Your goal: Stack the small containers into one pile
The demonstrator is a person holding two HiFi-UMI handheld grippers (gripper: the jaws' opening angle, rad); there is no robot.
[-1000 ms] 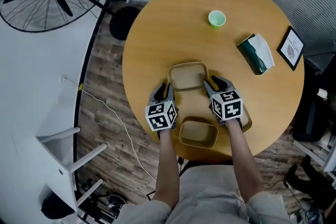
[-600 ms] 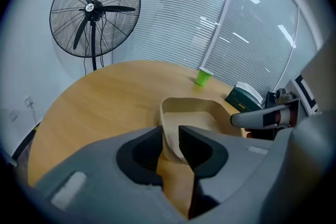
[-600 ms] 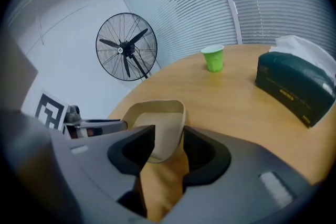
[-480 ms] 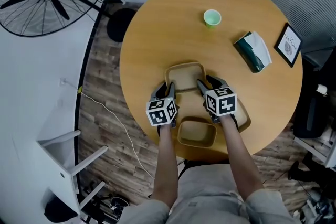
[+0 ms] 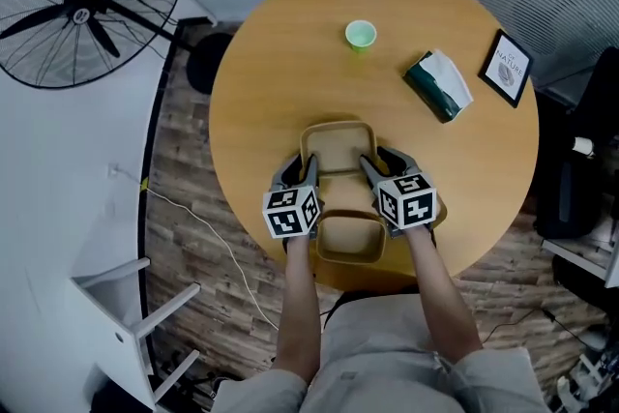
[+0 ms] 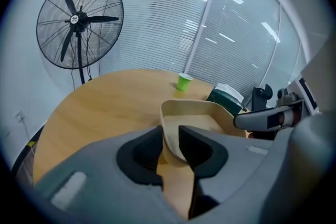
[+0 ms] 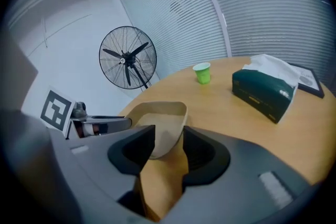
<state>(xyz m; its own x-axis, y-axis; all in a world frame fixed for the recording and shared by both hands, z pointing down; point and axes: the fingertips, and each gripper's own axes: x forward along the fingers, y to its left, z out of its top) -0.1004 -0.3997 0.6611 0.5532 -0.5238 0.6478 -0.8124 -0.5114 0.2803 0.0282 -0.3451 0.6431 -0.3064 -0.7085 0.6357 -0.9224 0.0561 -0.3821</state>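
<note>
Tan container (image 5: 337, 142): left gripper (image 6: 169, 132) jaws clamp one wall, right gripper (image 7: 169, 132) jaws stand apart around the other.

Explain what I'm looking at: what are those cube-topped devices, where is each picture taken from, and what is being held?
There is no robot. A person holds a hand-held gripper in each hand. One picture looks down from the person's head, and the other two come from cameras riding on the grippers. On the round table are a farther tan container, a nearer tan container, a green cup, a tissue box and a framed card. The left hand-held gripper pinches the farther container's left wall. The right hand-held gripper has that container's right wall between jaws that look slightly apart.
</note>
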